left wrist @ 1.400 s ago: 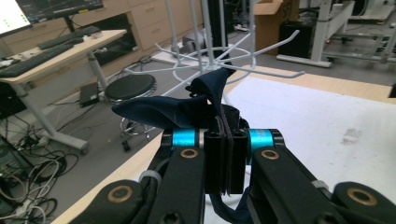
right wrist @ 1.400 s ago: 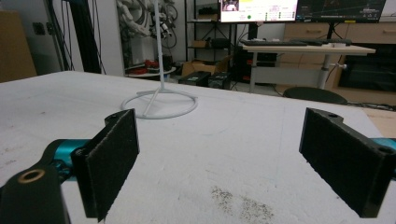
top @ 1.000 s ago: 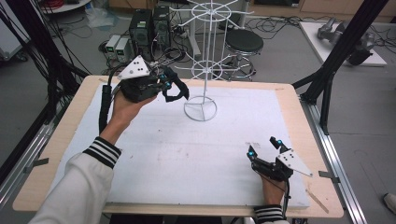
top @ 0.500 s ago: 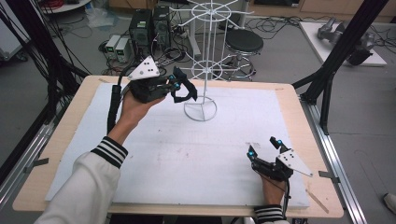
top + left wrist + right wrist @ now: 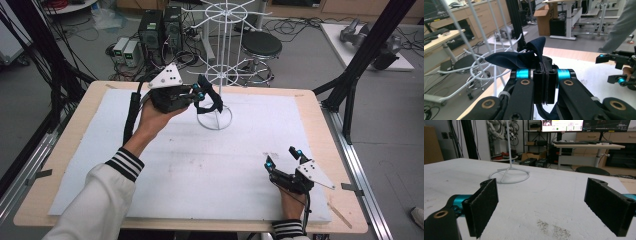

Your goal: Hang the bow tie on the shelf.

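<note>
— Where do we have the dark blue cloth (image 5: 519,58) right now?

— We hold it pinched in the left tongs (image 5: 200,92), up off the surface (image 5: 165,165), right against the white wire rack (image 5: 220,75). In the left gripper view the jaws are pressed together on it, a folded corner sticking up above them and a strip hanging below.

— How close to the rack are we?

— The cloth hangs just above the rack's round base ring, beside its centre pole. Whether it touches a wire, we cannot tell.

— And our other hand?

— The right tongs (image 5: 283,159) rest low at the near right corner of the white pad, well apart from the rack. Their jaws stand wide, nothing between them; in the right gripper view we see bare pad between the two black pads (image 5: 484,203), with the rack's base farther off.
</note>
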A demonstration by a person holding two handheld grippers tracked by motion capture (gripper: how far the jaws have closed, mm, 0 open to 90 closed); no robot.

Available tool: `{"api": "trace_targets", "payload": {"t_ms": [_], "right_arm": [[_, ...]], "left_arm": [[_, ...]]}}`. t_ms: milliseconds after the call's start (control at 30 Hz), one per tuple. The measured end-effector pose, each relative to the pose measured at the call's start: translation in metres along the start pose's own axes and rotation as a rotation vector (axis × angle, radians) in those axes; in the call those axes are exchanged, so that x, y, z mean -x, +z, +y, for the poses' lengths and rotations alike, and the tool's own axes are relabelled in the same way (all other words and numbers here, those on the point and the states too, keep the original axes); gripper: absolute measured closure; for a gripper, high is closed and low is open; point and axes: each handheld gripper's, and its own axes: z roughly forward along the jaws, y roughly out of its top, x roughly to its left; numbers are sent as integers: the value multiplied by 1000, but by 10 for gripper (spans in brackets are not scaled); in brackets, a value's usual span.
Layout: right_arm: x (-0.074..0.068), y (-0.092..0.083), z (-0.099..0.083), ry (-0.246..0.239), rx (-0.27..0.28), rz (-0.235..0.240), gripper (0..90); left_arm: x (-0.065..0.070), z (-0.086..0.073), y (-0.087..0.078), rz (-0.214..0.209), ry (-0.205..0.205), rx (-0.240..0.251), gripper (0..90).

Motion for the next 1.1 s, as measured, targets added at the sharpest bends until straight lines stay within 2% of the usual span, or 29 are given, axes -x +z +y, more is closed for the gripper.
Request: {"api": "trace_targets", "payload": {"t_ms": [300,833,1100], "right_arm": [[0,0,0,0,0,0,111],[0,0,0,-5,1,0,111],[0,0,0,-1,0,0,111]], "left_arm": [[9,4,13,-32,2,25,885],[15,11,8,-43,10,55,884],[15,11,17,-43,-2,55,885]]}}
